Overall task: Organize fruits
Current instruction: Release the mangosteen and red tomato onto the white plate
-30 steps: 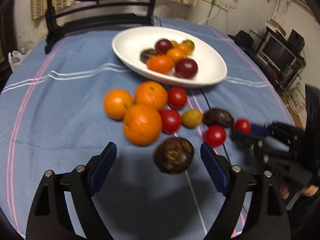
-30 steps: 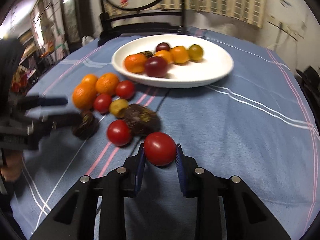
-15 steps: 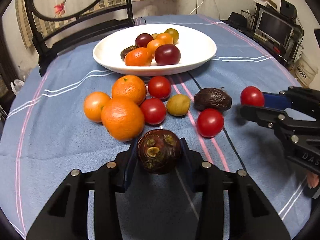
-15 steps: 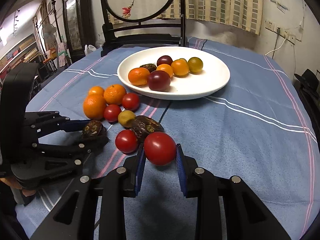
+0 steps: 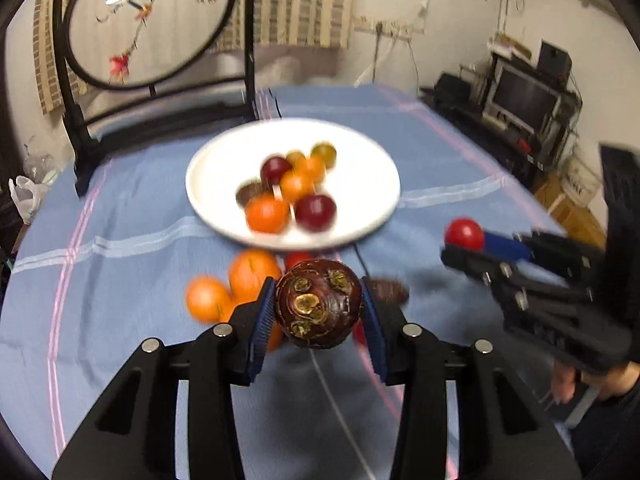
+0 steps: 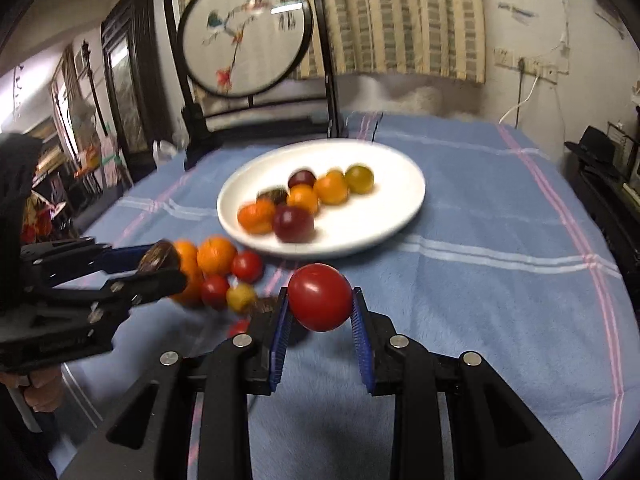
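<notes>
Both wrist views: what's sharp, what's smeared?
Left wrist: dark fruit in the left tool is sharp; plate and loose oranges smeared. Right wrist: red tomato in the right tool crisp; plate fruit blurred.

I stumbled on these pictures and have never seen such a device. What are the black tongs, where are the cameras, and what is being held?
No robot here: a person holds a two-finger black gripper in each hand, each with a camera looking along its fingers. The left gripper, in its own view, is shut on a dark brown wrinkled round fruit. The right gripper, in its own view, is shut on a smooth red tomato. Both are off the blue striped tablecloth. Ahead, a white oval plate already holds several fruits; loose oranges and other small fruits lie before it.
</notes>
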Motion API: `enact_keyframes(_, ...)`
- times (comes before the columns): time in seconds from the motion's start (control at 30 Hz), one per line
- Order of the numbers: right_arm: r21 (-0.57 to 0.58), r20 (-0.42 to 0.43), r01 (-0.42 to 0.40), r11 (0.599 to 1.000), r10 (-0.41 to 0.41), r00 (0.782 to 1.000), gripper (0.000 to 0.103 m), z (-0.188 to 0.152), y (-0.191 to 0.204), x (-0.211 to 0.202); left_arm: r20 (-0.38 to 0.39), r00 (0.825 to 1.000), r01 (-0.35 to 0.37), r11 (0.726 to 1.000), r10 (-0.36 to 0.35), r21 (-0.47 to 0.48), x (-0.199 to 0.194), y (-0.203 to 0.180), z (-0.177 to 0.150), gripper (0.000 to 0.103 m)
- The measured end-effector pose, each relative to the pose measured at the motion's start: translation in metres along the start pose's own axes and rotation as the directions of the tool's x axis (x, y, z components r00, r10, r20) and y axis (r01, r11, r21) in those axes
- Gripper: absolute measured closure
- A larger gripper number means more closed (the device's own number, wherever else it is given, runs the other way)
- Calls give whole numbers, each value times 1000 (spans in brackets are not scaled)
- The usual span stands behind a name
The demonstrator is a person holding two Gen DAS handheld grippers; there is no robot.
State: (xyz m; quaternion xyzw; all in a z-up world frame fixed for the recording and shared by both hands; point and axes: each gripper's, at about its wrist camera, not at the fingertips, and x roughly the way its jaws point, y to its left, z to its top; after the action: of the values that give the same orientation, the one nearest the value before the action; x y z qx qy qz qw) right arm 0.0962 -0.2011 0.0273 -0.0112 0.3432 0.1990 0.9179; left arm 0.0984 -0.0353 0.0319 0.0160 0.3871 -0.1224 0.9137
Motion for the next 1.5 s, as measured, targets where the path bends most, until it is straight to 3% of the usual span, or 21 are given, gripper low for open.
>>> enact_keyframes(0.1, -11, 27, 11, 1000, -11, 1000, 73, 20, 5, 0, 26, 1000, 5, 998, -3, -66, 9, 13, 28, 63)
enact_keyframes(0.23, -1, 23, 18, 1000, -18, 1000, 73, 44, 7, 23, 39, 997, -62, 989, 68, -133, 35, 36, 55, 63)
enact_keyframes(0.5, 75, -66, 28, 997, -23, 998, 73, 47, -9, 90, -24, 995, -103, 981, 100, -163, 90, 59, 63, 63)
enact_keyframes(0.57, 90, -93, 5, 996, 3, 996, 67, 45, -13, 98, -32, 995, -102, 984, 98, -146, 97, 58, 63, 62)
enact_keyframes(0.6, 101, -99, -1, 995, 11, 995, 61, 44, -14, 100, -32, 995, -95, 985, 92, -146, 98, 58, 62, 56)
enact_keyframes(0.63, 119, -95, 4, 993, 7, 995, 39, 43, -17, 100, -30, 996, -90, 985, 86, -148, 100, 57, 61, 48)
enact_keyframes(0.67, 127, -84, 10, 992, 0, 996, 38, 42, -18, 97, -26, 996, -93, 984, 90, -149, 99, 57, 60, 36)
enact_keyframes(0.77, 120, -81, 15, 993, -6, 997, 38, 38, -19, 91, -11, 994, -112, 986, 111, -124, 92, 53, 56, 36)
enact_keyframes(0.87, 132, -71, 31, 991, -22, 997, 34, 33, -21, 81, 1, 993, -117, 984, 118, -134, 83, 53, 52, 28)
enact_keyframes(1.2, 151, -79, 27, 988, -15, 997, 33, 17, -25, 61, -2, 990, -141, 978, 142, -155, 56, 59, 27, 25)
enact_keyframes(1.33, 167, -89, -34, 985, 49, 995, 33, 7, -19, 52, 12, 989, -144, 974, 148, -173, 40, 65, 14, 22)
enact_keyframes(1.5, 112, -106, -44, 993, 56, 993, 33, -10, 1, 43, 17, 989, -142, 973, 148, -184, 25, 74, -3, 21)
